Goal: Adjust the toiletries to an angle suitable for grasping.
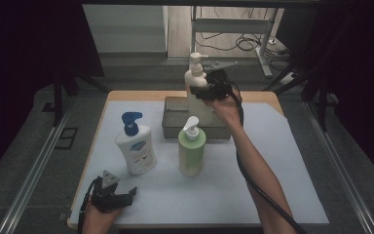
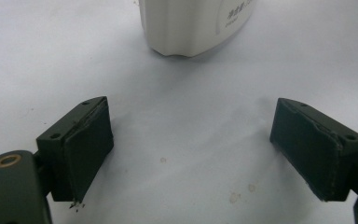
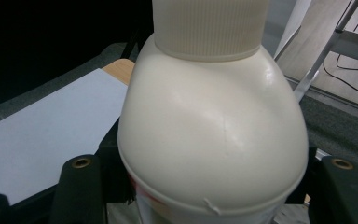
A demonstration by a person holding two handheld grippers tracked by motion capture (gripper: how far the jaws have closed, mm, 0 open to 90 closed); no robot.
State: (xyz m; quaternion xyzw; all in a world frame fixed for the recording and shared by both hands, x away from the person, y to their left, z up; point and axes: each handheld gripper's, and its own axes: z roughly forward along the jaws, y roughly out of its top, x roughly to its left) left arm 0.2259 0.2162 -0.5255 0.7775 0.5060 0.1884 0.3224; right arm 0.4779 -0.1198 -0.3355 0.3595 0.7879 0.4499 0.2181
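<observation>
One cream pump bottle (image 1: 196, 78) hangs upright over the grey bin (image 1: 174, 118), pinched by the right gripper (image 1: 209, 90); left gripper (image 1: 121, 197) jaws spread.

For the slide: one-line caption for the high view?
Right gripper holds a cream pump bottle above the grey bin; left gripper rests open near two standing bottles.

In the right gripper view, the cream pump bottle (image 3: 212, 140) hides the claw's pads and loses its pump head past the top edge. The white soap bottle (image 2: 196, 25) is cut off above its base, its label print too blurred to read.
</observation>
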